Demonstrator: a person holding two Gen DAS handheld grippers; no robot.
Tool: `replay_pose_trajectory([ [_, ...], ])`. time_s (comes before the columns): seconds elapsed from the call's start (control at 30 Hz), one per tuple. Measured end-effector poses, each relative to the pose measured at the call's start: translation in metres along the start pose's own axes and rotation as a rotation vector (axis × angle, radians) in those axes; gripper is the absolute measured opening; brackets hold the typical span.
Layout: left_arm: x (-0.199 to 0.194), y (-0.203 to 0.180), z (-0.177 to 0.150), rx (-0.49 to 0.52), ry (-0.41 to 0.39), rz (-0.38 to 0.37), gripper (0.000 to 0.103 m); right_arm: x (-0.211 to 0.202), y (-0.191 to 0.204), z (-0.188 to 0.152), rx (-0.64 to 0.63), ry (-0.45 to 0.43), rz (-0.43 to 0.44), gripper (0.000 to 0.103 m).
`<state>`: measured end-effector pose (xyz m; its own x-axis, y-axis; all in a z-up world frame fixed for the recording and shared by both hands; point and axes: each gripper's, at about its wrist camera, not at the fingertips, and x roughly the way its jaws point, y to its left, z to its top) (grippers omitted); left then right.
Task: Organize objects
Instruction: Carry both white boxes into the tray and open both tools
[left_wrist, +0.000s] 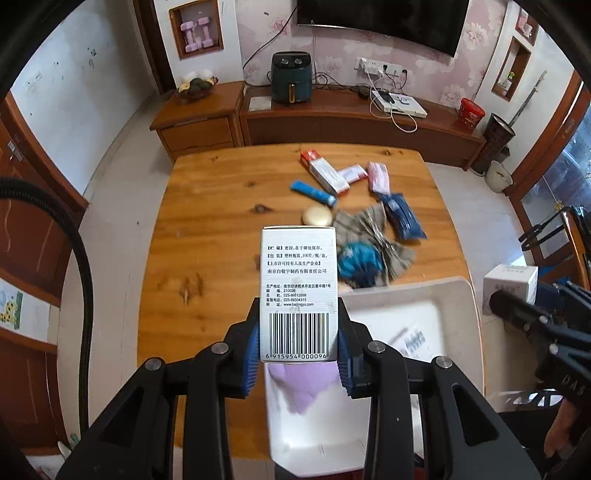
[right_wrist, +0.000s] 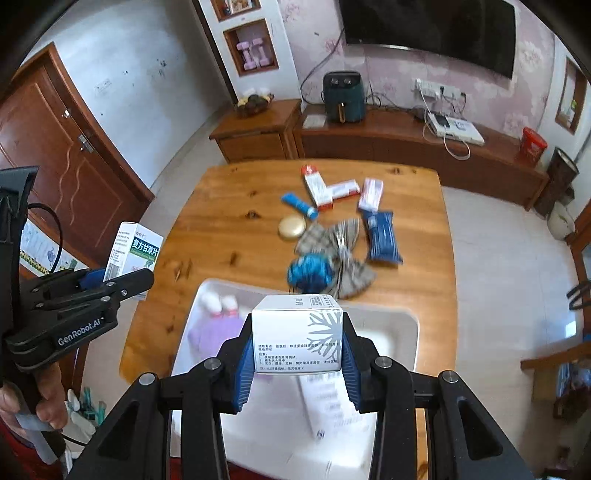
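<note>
Both grippers are loaded right now. The left gripper (left_wrist: 298, 343) has its jaws partly closed, pinching a tall white medicine box (left_wrist: 298, 291) by its lower sides, barcode end nearest the camera. The right gripper (right_wrist: 297, 354) has its jaws about equally narrow, pinching a squat white box with a grey snowflake print (right_wrist: 297, 336) on both sides.

Both boxes hang above a white tray (right_wrist: 402, 332) at the near edge of the wooden bench (left_wrist: 221, 206). In the tray there's something lilac (right_wrist: 214, 336) at the 9 o'clock side and a printed white box (right_wrist: 325, 402) lying flat.

Further out toward 12 o'clock the bench carries a blue tube (left_wrist: 313, 192), red-and-white boxes (left_wrist: 327, 175), a round gold tin (left_wrist: 317, 216), a plaid cloth bow (right_wrist: 338, 254), a blue yarn ball (right_wrist: 310, 271) and a dark blue packet (right_wrist: 382, 238).
</note>
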<state>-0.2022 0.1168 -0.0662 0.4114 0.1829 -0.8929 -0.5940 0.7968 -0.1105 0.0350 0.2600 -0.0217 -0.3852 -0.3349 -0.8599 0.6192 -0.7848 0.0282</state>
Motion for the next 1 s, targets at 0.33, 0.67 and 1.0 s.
replay_pose_trajectory([
  [0.33,-0.007,-0.019,-0.032,-0.019,0.001,0.03,0.037,-0.003,0.003,-0.033,0.081,0.04,-0.045,0.041],
  [0.67,0.015,-0.034,-0.056,-0.008,0.052,0.035,0.037,0.011,-0.003,-0.05,0.128,0.079,-0.086,0.041],
  [1.0,0.022,-0.036,-0.062,-0.014,0.073,0.031,0.037,0.021,-0.001,-0.05,0.164,0.106,-0.107,0.041],
])
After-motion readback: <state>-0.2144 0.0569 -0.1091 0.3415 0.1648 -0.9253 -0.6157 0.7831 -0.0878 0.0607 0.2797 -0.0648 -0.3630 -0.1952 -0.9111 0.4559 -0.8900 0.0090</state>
